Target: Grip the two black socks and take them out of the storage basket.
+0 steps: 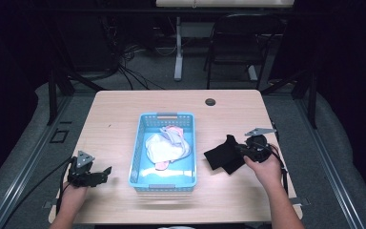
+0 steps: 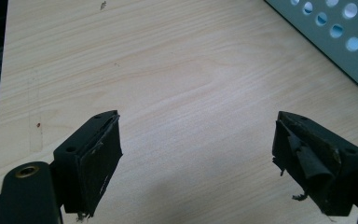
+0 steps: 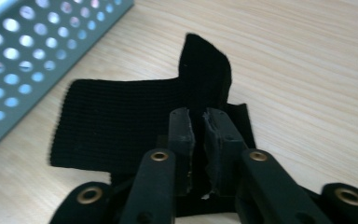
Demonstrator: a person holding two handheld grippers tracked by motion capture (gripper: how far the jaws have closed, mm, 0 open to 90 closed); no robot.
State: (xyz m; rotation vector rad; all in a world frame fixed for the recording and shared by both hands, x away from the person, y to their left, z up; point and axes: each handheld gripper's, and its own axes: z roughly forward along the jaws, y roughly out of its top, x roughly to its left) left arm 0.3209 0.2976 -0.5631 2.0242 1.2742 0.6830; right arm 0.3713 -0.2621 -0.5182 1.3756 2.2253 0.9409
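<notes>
A black knitted cloth lies on the wooden table to the right of a blue basket. My right gripper rests low over its right end. In the right gripper view the cloth spreads flat with one fold standing up just beyond the right gripper. The jaws stand a narrow slit apart, and I see no cloth pressed between the pads. My left gripper sits near the table's front left. The left gripper is wide open over bare wood.
The basket holds a heap of white, grey and pink garments. Its perforated wall is close on the left of the black cloth, and a corner of the wall shows in the left gripper view. A dark grommet sits at the table's far side.
</notes>
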